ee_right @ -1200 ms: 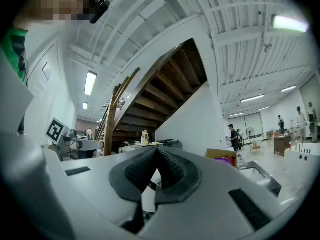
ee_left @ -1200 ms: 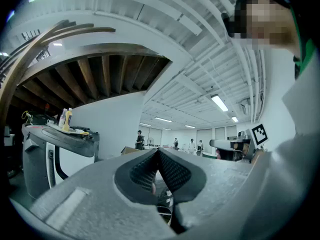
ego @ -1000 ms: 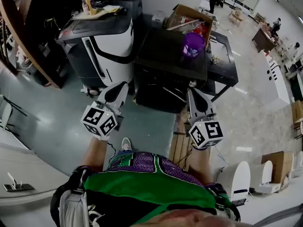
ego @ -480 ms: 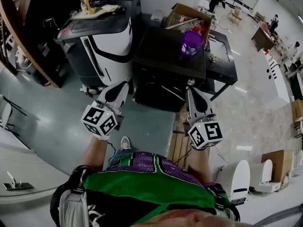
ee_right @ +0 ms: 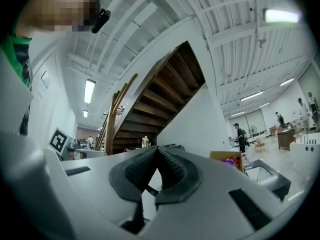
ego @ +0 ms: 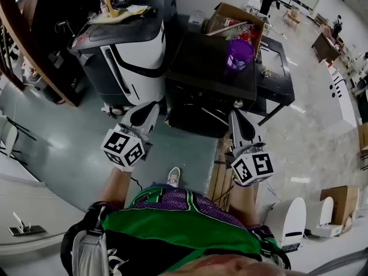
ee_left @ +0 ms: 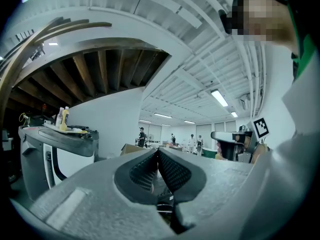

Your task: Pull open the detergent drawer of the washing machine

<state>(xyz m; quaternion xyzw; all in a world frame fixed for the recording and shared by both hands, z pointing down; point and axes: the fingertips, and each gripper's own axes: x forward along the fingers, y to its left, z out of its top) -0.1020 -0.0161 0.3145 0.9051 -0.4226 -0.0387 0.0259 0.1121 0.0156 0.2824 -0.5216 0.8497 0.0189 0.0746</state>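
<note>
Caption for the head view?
Left gripper and right gripper, both shut and empty, held short of the black washing machine.

2 claws are showing, left claw (ego: 153, 104) at 9 o'clock, right claw (ego: 236, 114) at 3. 2 machines (ego: 210, 73) are standing at 12, carrying 2 bottles (ego: 108, 4) and 1 purple tub (ego: 240, 53). 2 cardboard boxes (ego: 230, 17) are sitting at 1 and 4.

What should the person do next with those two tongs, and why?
Probably step closer and reach one of the tongs toward the front of the black machine. The left tongs and right tongs are both shut, empty and held short of the machine, so nothing on it can be gripped or pulled from here.
</note>
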